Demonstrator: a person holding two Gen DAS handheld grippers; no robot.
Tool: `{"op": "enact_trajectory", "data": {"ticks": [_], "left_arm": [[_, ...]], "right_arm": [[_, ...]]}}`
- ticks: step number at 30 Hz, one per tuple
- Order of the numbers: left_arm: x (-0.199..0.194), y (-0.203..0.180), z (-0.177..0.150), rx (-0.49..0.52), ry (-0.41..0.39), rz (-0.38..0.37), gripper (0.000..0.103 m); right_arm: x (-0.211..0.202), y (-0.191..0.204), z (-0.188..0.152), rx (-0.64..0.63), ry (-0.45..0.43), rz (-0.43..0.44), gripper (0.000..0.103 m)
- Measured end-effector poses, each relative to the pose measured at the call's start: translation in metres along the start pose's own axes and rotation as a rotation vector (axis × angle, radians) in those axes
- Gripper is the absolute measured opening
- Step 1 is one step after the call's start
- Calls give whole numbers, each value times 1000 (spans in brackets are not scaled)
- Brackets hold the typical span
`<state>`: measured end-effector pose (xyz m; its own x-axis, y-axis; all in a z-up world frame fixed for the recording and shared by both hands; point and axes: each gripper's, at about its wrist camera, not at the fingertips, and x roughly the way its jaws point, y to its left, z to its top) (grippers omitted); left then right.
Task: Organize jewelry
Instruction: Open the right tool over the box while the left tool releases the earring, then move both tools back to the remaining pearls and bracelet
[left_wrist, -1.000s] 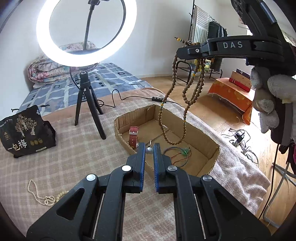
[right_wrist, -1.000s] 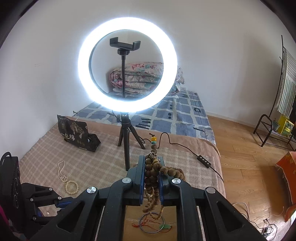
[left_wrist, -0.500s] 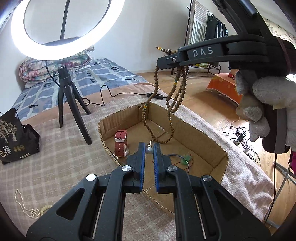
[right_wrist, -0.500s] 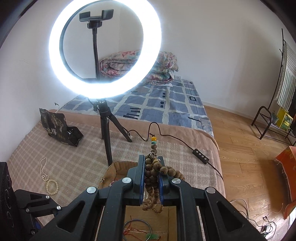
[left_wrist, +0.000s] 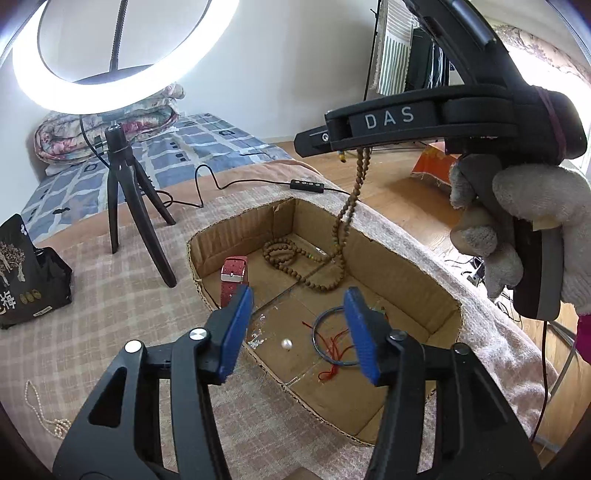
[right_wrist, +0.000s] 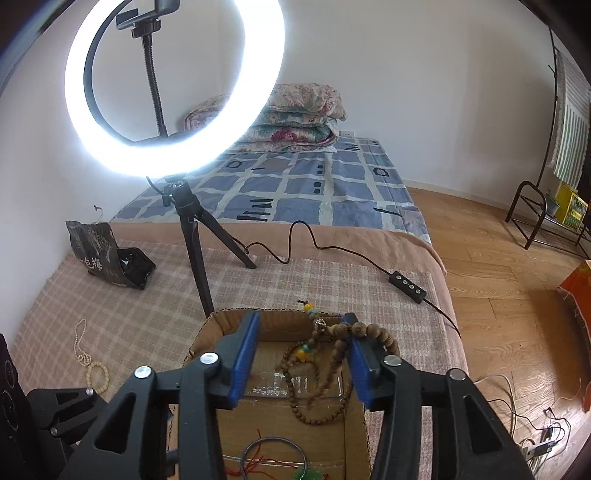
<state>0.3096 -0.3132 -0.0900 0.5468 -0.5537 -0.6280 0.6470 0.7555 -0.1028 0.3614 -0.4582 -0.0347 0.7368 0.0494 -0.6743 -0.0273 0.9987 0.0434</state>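
Observation:
A cardboard box (left_wrist: 236, 229) sits on the checked blanket. Inside lie a red watch strap (left_wrist: 232, 278), a small pearl (left_wrist: 286, 344), a blue bangle with red cord (left_wrist: 332, 341) and part of a brown bead necklace (left_wrist: 295, 258). My left gripper (left_wrist: 297, 330) is open and empty above the box's near side. My right gripper (right_wrist: 301, 354) is open over the box (right_wrist: 229, 317); the bead necklace (right_wrist: 321, 373) drapes over its right finger (right_wrist: 360, 369) and trails down into the box. The right gripper also shows from the side in the left wrist view (left_wrist: 317, 138).
A ring light on a tripod (left_wrist: 125, 192) stands left of the box, its cable and remote (right_wrist: 406, 286) behind it. A black bag (left_wrist: 22, 273) and a white pearl necklace (right_wrist: 83, 350) lie on the blanket at left. The blanket edge drops to wood floor at right.
Both grippers have opened. The left one let the pearl drop into the box. The right one released the bead necklace, which now falls partly coiled onto the box floor.

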Motion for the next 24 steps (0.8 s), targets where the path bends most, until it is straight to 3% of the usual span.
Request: {"op": "enact_trajectory", "data": {"ticks": [3, 7, 24], "left_arm": [[0, 1, 0, -2, 4, 2, 54], [-2, 3, -2, -7, 7, 4, 54], [-24, 4, -5, -10, -6, 16, 54]], "right_arm": [[-4, -1, -2, 3, -9, -18, 73], [-9, -1, -2, 5, -18, -30, 82], [-28, 7, -5, 13, -21, -31, 84]]}}
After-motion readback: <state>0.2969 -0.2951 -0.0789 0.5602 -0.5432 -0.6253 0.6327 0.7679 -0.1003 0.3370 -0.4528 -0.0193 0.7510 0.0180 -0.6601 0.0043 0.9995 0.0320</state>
